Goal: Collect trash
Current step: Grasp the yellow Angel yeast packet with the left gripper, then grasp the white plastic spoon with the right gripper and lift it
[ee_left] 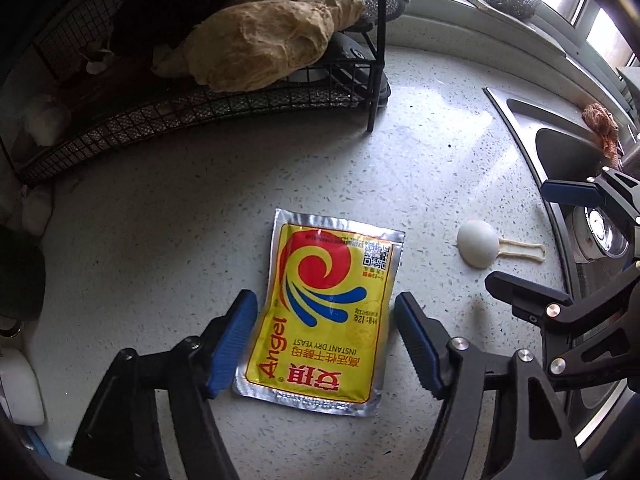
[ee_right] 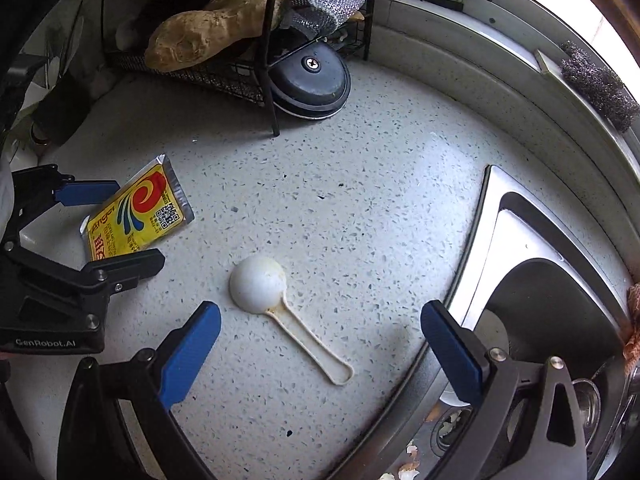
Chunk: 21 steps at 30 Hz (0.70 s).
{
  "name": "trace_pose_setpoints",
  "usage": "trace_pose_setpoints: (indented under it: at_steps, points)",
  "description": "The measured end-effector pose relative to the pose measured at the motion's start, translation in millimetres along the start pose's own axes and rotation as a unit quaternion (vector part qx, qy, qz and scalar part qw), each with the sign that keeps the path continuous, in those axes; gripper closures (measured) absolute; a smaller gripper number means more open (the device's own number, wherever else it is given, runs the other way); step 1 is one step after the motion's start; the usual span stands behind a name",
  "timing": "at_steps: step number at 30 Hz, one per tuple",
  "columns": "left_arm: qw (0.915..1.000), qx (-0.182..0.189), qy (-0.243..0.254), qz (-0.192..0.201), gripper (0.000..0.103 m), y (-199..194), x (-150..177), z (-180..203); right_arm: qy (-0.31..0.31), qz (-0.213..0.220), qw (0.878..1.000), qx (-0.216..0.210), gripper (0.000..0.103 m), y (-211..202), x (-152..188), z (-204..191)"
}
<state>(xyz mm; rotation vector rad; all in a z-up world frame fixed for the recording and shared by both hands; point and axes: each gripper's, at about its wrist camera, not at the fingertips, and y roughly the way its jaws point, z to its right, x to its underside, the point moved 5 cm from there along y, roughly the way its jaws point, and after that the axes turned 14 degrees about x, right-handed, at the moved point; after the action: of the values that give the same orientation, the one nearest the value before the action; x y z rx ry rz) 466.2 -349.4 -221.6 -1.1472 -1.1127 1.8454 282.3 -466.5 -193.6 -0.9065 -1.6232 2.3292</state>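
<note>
Two tools, both spread wide: our left tool [ee_left: 324,340] straddles the yellow packet [ee_left: 320,312] low in frame; our right tool [ee_right: 320,356] flanks the white scoop [ee_right: 260,284] on the desk [ee_right: 360,208].

Wire rack [ee_left: 200,116], sink [ee_right: 532,240], countertop [ee_right: 360,208]

Yeast packet [ee_left: 326,316] flat on countertop [ee_left: 168,240], scoop [ee_left: 480,249] to its right, sink [ee_left: 560,152] farther right.

Glossy yellow foil yeast packet [ee_left: 320,320] with crinkled silver edges; smooth matt white plastic measuring scoop [ee_right: 260,284]; speckled polished stone countertop [ee_right: 360,208]; brushed steel sink [ee_right: 516,240].
</note>
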Motion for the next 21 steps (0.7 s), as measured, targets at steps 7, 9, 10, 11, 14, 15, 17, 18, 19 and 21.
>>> trace_pose_setpoints:
  at_steps: [7,9,10,11,14,15,17,18,19,21]
  points:
    - [0.996,-0.02,-0.068,0.055,0.058,-10,15,7,-0.003,0.0,1.0,-0.014,0.003,0,1,-1]
    - [0.9945,-0.025,-0.087,0.053,0.059,-12,19,10,-0.009,0.003,1.0,-0.019,0.003,0,3,-6]
    - [0.9934,-0.028,-0.097,0.054,0.059,-12,23,10,-0.011,0.004,1.0,-0.023,0.003,-1,4,-7]
    - [0.9928,-0.03,-0.103,0.054,0.059,-12,27,12,-0.012,0.006,1.0,-0.025,0.003,0,4,-8]
    - [0.992,-0.04,-0.108,0.051,0.06,-8,30,22,-0.022,0.01,0.999,-0.032,0.003,2,5,-14]
    - [0.9915,-0.042,-0.112,0.05,0.06,-9,31,22,-0.029,0.015,0.999,-0.027,0.003,3,4,-16]
    - [0.9909,-0.04,-0.12,0.047,0.06,-6,26,23,-0.039,0.018,0.999,-0.03,0.003,5,3,-20]
    - [0.9904,-0.041,-0.124,0.047,0.06,-7,28,23,-0.047,0.023,0.998,-0.031,0.005,5,2,-22]
    - [0.9898,-0.042,-0.127,0.048,0.06,-7,29,23,-0.055,0.028,0.998,-0.033,0.005,5,1,-25]
    - [0.9889,-0.045,-0.133,0.048,0.06,-8,32,27,-0.064,0.033,0.997,-0.038,0.012,6,-1,-29]
